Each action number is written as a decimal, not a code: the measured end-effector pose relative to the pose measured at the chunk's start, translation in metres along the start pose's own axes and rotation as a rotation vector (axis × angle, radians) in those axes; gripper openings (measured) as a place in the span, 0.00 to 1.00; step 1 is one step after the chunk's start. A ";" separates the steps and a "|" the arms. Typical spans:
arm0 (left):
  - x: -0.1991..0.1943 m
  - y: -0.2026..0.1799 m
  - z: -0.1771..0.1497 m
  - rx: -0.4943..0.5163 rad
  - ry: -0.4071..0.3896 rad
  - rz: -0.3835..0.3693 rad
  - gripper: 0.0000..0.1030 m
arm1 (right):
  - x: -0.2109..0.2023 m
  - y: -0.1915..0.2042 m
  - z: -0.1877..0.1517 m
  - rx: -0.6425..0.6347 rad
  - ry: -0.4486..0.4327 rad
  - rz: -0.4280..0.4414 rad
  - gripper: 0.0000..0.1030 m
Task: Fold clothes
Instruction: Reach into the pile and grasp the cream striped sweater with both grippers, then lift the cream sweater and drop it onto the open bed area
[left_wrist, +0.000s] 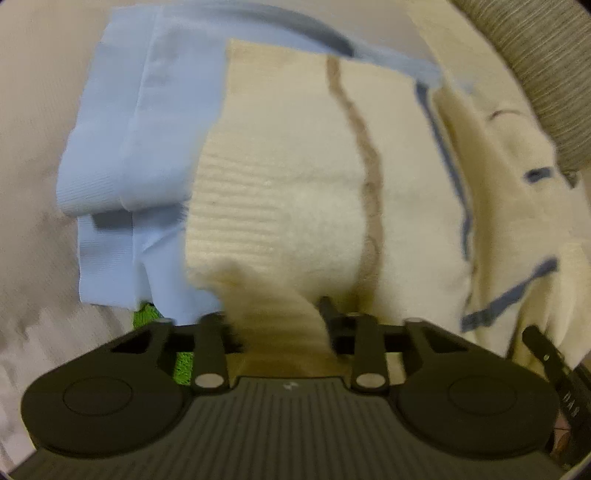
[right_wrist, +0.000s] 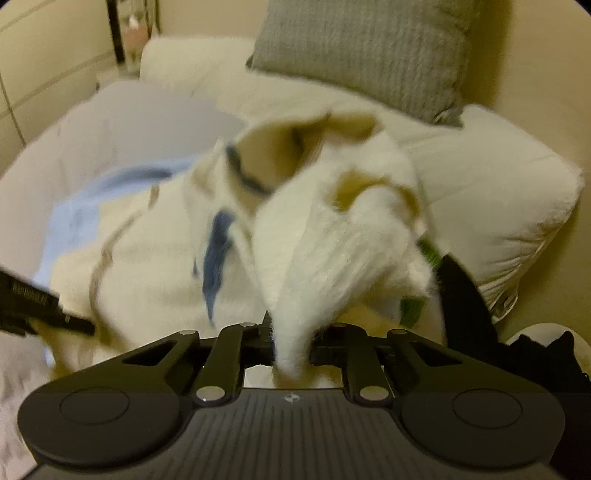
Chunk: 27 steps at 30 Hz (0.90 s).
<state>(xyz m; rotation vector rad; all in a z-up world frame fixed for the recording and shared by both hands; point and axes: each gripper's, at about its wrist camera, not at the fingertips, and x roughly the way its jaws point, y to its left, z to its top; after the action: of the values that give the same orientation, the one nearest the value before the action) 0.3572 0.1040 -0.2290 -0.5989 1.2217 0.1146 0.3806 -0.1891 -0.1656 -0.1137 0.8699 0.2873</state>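
A cream knitted sweater (left_wrist: 295, 177) with blue and brown trim lies over a light blue garment (left_wrist: 122, 158) on a sofa. My left gripper (left_wrist: 277, 321) is shut on the sweater's near ribbed edge. My right gripper (right_wrist: 291, 343) is shut on another part of the cream sweater (right_wrist: 317, 243), which rises in a fold above it. The left gripper's body (right_wrist: 40, 306) shows at the left edge of the right wrist view. Both views are blurred by motion.
A grey knitted cushion (right_wrist: 362, 51) leans at the back of the cream sofa (right_wrist: 498, 192). A green cloth (left_wrist: 147, 314) peeks from under the garments. A dark garment (right_wrist: 469, 306) lies at the right. A wall and floor lie beyond the sofa's left end.
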 end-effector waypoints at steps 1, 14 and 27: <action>-0.007 -0.002 -0.001 0.012 -0.016 -0.009 0.19 | -0.008 -0.004 0.006 0.008 -0.031 0.006 0.13; -0.176 -0.022 -0.040 0.168 -0.444 -0.168 0.13 | -0.139 0.061 0.071 -0.084 -0.495 0.280 0.12; -0.412 0.141 -0.225 -0.107 -0.885 0.094 0.12 | -0.278 0.267 0.029 -0.295 -0.554 0.899 0.12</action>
<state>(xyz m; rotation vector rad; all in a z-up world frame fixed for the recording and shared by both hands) -0.0360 0.2078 0.0451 -0.4948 0.3833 0.4734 0.1541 0.0163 0.0713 0.0929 0.2701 1.2280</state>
